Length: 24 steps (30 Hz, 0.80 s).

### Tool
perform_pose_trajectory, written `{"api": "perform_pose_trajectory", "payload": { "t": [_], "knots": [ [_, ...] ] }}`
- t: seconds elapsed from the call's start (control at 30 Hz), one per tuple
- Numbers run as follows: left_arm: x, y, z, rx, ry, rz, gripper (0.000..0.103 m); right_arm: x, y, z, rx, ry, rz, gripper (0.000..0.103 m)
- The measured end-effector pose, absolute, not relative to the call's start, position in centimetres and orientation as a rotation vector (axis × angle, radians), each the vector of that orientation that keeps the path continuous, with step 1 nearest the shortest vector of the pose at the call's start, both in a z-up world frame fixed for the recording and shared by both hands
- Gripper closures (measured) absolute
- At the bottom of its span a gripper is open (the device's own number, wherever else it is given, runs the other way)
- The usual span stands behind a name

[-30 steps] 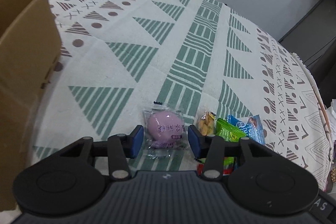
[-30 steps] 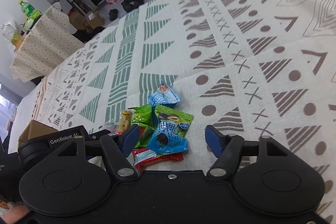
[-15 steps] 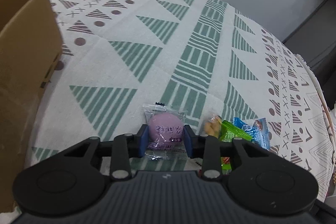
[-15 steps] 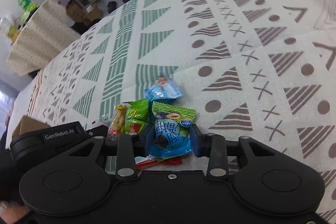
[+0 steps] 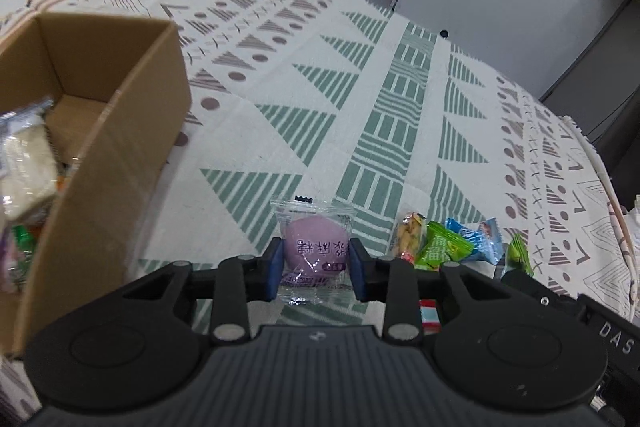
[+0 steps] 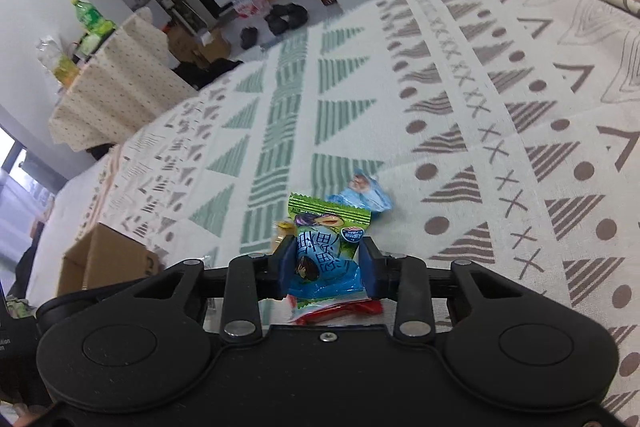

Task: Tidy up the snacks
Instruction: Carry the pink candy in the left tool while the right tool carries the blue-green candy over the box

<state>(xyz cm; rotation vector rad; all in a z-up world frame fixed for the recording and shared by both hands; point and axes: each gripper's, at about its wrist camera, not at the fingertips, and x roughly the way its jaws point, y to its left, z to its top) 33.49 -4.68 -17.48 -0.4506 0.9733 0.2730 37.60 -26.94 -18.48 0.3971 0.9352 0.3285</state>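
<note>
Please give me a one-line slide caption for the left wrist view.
Left tool shut on a purple snack packet, cardboard box on its left.

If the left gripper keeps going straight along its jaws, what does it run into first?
Nothing close: the left gripper, shut on the purple snack pack, points over bare patterned cloth. The cardboard box sits off to its left, probably outside that line; depth is unclear.

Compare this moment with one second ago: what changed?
Both tongs went from open to shut: the left tongs closed on the purple snack, the right tongs on the blue-green packet, and both lifted. The box now shows its inside. The remaining snacks stayed on the cloth.
</note>
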Motion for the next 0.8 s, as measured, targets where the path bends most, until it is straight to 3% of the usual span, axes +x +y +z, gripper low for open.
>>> {"api": "perform_pose_trajectory", "payload": {
  "t": [0.8],
  "knots": [
    [25.3,-1.4,-7.9,-0.403,0.800,0.352,0.070,33.1,-23.6,-11.1,0.387,0.735,0.481,0.070]
  ]
}}
